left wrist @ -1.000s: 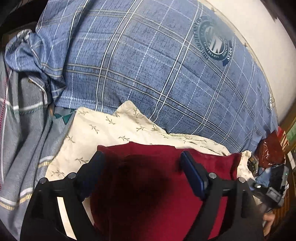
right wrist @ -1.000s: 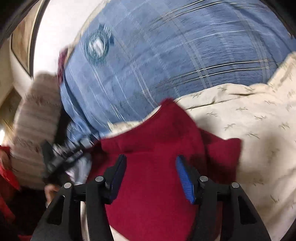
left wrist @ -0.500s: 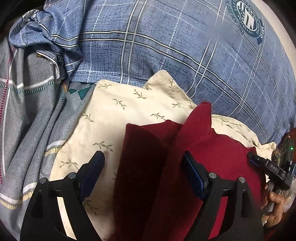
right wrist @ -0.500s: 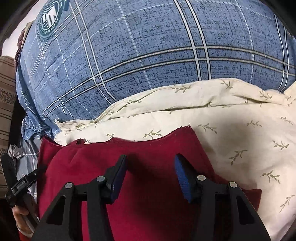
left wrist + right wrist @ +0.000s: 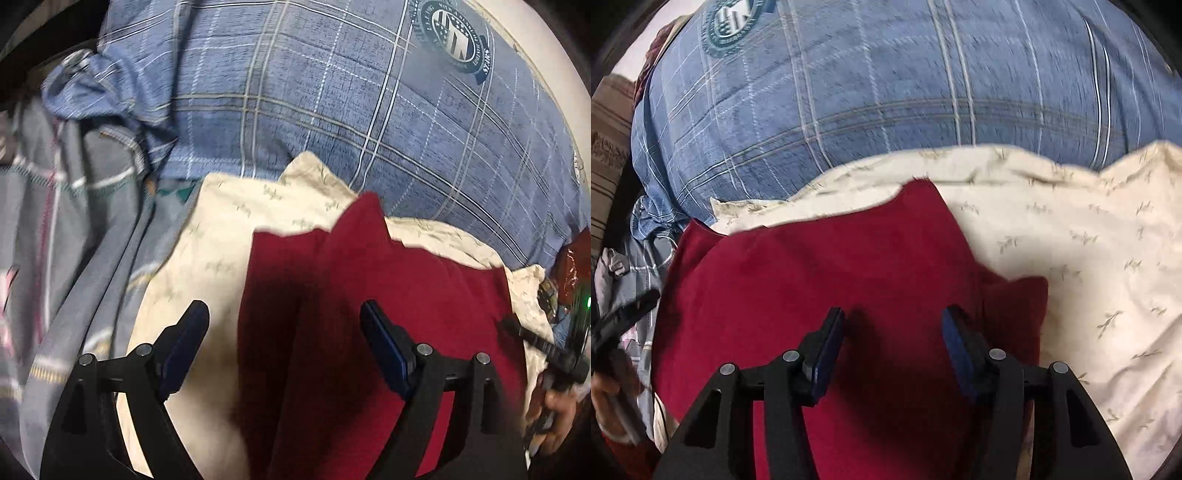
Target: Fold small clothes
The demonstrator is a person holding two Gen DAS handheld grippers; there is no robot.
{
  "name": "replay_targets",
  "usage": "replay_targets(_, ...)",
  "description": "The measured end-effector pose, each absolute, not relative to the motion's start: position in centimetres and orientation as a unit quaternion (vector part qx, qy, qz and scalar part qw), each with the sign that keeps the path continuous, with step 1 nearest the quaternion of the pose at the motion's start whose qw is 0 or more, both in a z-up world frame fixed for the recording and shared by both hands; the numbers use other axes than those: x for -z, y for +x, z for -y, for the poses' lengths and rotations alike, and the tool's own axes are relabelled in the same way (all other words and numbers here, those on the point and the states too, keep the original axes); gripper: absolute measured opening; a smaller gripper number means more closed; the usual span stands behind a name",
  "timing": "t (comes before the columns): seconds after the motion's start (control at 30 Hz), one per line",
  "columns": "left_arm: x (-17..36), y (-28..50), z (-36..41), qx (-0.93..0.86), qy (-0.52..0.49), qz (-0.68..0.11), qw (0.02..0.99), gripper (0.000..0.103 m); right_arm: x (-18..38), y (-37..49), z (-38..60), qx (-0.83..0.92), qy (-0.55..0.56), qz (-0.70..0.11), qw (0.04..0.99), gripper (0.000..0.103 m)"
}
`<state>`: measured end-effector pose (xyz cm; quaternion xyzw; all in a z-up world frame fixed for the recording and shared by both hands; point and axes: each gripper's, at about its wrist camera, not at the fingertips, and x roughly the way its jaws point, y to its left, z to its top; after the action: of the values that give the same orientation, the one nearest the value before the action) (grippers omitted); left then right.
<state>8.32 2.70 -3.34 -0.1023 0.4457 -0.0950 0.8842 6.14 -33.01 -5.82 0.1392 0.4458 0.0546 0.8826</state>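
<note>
We hover both tools over the red garment point(image 5: 820, 280), spread on the cream cloth point(image 5: 1089, 258) for folding. Left gripper point(image 5: 284, 343) wide apart, empty; right gripper point(image 5: 892, 343) opening, cloth below, ungripped.

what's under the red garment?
The red garment lies on a cream leaf-print cloth, which lies on blue plaid bedding. How far the cream cloth extends beneath it is hidden.
</note>
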Motion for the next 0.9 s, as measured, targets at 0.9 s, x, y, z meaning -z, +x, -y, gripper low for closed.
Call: replay_targets(0.9,7.3,6.5,-4.1,0.08,-0.081,-0.473,0.874,0.084,7.3,17.1,8.4,-0.244,0.09,-0.485,0.835,0.025)
